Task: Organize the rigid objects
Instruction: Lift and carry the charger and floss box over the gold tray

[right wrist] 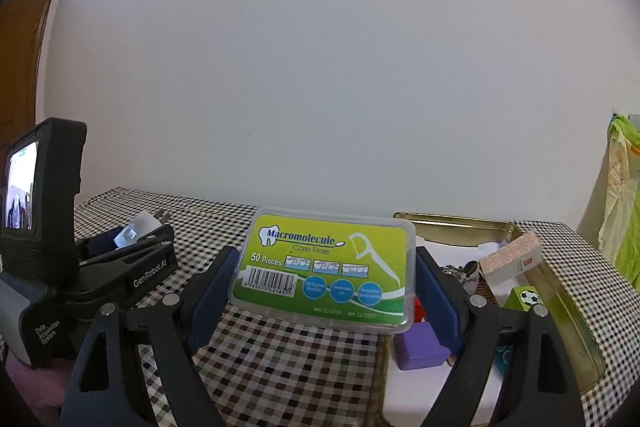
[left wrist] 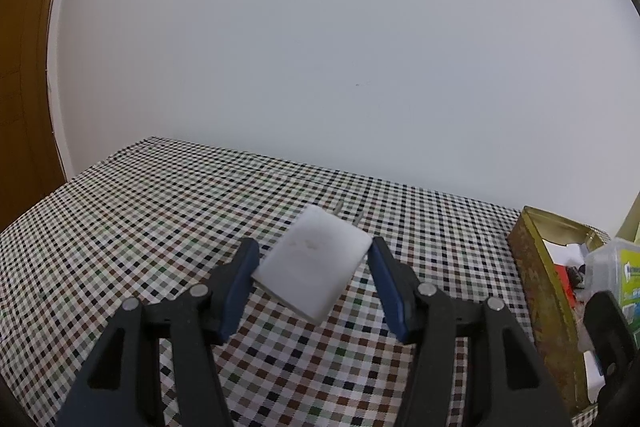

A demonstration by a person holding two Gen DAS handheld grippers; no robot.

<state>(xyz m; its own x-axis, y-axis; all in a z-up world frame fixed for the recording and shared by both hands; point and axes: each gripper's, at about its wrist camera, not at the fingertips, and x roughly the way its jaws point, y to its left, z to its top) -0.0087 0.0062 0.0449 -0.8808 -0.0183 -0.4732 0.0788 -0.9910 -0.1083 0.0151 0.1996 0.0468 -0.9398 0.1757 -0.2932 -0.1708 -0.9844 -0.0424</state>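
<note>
So my left gripper (left wrist: pixel 312 267) has its blue pads clamped on a white plug adapter (left wrist: pixel 314 261), held tilted over the checkered tablecloth (left wrist: pixel 160 203), prongs pointing away. My right gripper (right wrist: pixel 322 281) is squeezing a clear floss pick box (right wrist: pixel 326 267), held up just left of the gold tin (right wrist: pixel 560 301), which has a purple block (right wrist: pixel 418 345) and other bits inside

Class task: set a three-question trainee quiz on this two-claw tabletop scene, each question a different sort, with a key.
1. True or false: the left claw grips a white plug adapter.
2. The right claw holds: A) purple block B) floss box C) tin.
3. Fill in: the gold tin sits on a ____ tablecloth.

Key: 1 true. 2 B, the floss box; the purple block lies in the tin. 3 checked.
</note>
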